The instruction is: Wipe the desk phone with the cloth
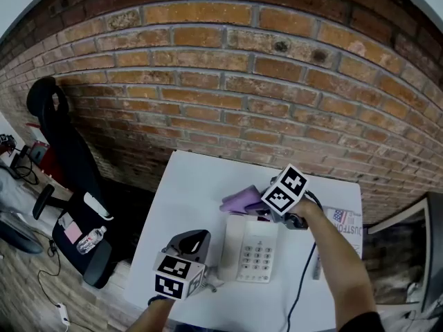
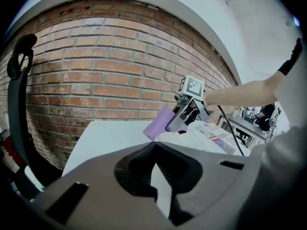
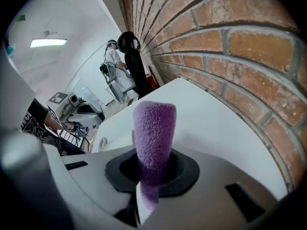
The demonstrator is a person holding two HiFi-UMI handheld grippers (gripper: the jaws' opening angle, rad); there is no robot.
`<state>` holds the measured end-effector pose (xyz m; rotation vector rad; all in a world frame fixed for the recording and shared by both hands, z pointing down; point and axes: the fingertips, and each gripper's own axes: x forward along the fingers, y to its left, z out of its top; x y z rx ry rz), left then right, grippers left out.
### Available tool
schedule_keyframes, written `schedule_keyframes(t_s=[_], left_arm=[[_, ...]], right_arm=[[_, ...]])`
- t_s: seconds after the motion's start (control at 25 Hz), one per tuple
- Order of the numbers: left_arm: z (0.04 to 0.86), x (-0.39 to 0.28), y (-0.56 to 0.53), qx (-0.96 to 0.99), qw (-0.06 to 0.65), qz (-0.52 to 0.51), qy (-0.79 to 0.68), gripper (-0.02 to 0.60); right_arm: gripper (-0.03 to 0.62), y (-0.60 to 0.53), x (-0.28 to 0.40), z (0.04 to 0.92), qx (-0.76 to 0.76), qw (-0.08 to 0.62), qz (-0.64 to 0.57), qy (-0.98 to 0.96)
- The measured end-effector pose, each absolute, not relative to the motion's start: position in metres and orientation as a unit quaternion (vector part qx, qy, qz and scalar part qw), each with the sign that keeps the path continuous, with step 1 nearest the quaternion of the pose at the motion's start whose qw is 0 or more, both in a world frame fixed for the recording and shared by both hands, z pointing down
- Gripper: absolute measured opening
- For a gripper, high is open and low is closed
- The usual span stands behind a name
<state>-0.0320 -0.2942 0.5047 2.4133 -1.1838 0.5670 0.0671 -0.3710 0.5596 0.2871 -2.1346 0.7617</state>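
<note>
The right hand-held gripper (image 3: pixel 149 186) is clamped on a purple cloth (image 3: pixel 153 138), holding it at the far end of the white desk phone (image 1: pixel 252 251) on the white surface (image 1: pixel 194 185). The left hand-held gripper (image 2: pixel 154 147), jaws together and empty, is just beside the phone's left edge.

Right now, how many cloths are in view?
1. A purple cloth, clamped in the right gripper, at the far end of the desk phone. No other cloth shows on the table; one could be hidden behind the grippers.
</note>
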Motion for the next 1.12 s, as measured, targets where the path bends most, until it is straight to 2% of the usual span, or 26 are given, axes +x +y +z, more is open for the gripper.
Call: schedule_keyframes(t_s=[0.56, 0.84, 1.12], left_arm=[[0.498, -0.014, -0.294, 0.870, 0.189, 0.203, -0.407, 0.005], [0.476, -0.007, -0.288, 0.884, 0.172, 0.187, -0.392, 0.005], [0.446, -0.013, -0.272, 0.896, 0.151, 0.164, -0.384, 0.005]], right_arm=[[0.044, -0.362, 0.145, 0.561, 0.207, 0.394, 0.322, -0.836], [0.044, -0.358, 0.172, 0.507, 0.358, 0.293, 0.276, -0.842], [0.044, -0.297, 0.182, 0.444, 0.471, 0.205, 0.216, -0.830]])
